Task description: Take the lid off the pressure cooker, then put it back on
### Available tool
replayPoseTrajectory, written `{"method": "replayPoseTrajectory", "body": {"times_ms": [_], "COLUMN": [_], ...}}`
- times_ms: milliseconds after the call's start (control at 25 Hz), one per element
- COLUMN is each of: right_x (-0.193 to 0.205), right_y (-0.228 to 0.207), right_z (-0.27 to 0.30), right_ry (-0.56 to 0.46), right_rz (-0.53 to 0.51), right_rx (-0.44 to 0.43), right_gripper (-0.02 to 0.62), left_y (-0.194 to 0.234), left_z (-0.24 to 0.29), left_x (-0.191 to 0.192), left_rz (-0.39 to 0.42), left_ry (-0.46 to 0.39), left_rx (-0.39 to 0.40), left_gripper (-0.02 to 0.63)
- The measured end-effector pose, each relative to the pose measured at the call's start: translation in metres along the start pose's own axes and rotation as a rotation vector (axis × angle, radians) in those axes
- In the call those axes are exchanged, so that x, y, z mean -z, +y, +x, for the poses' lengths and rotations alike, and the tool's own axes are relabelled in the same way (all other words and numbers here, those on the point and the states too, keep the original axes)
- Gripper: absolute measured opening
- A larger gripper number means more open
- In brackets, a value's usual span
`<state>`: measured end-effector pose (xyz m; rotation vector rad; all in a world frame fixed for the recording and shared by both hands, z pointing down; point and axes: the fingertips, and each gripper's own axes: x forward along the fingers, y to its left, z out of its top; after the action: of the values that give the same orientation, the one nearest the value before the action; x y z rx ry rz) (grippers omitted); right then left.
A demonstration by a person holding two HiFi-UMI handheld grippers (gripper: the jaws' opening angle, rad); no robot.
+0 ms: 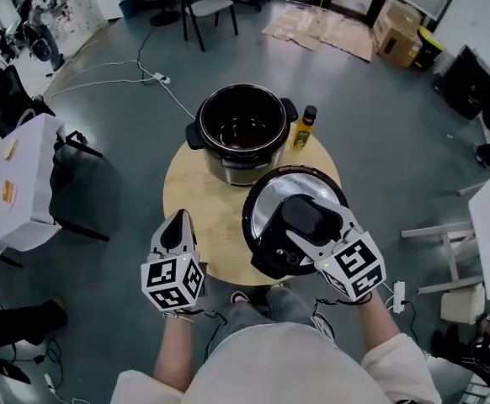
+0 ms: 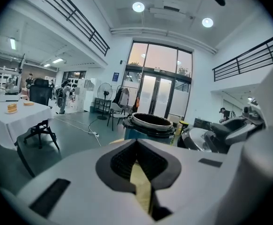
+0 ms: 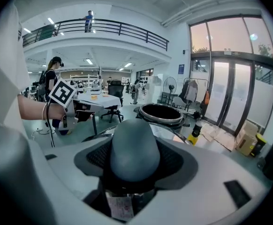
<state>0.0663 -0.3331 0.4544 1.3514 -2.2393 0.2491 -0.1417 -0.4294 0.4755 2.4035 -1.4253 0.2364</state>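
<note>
The pressure cooker lid (image 1: pixel 270 194), its steel dome ringed in black, is off the pot and hangs in the air over the near right part of the table (image 1: pixel 193 204), carried by my right gripper (image 1: pixel 312 225), whose jaws are clamped on either side of the lid's bulky black handle (image 1: pixel 309 213); in the right gripper view that rounded handle fills the space between the two pads. The open pressure cooker (image 1: pixel 242 168) stands at the far side of the round wooden table, just beyond the lid and apart from it, its dark inner pot uncovered and its two black side handles pointing left and right. A small yellow bottle (image 1: pixel 303 130) with a black cap stands upright just beside the cooker's right handle. My left gripper (image 1: pixel 178 225) hovers over the table's near left edge, well apart from the lid, its jaws drawn together with nothing between them; through the thin slit that remains, the left gripper view shows only a sliver of the pale tabletop. Around the table spreads a grey floor (image 1: pixel 380 124), with a white cable and power strip (image 1: pixel 157 77) trailing off behind the cooker, a chair (image 1: pixel 207 5) farther back, flattened cardboard (image 1: pixel 316 28) near the far wall, and a white-clothed table (image 1: pixel 18 188) at the left.
</note>
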Motion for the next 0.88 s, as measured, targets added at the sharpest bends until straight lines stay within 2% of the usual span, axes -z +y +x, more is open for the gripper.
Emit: {"method": "replayPoseTrajectory", "body": {"times_ms": [440, 880], "right_x": [-0.068, -0.127], "right_y": [-0.025, -0.062], "right_z": [-0.031, -0.015], "right_ry": [-0.094, -0.151], "right_rz": [-0.071, -0.171], "right_rx": [0.003, -0.041], "right_gripper": [0.284, 0.284], "left_y": [-0.004, 0.011], "left_z": [0.0, -0.004], "left_x": [-0.053, -0.08], "left_rz": [0.0, -0.009], "left_ry": [-0.107, -0.166], "left_rx": [-0.008, -0.075], "left_gripper": [-0.005, -0.006]}}
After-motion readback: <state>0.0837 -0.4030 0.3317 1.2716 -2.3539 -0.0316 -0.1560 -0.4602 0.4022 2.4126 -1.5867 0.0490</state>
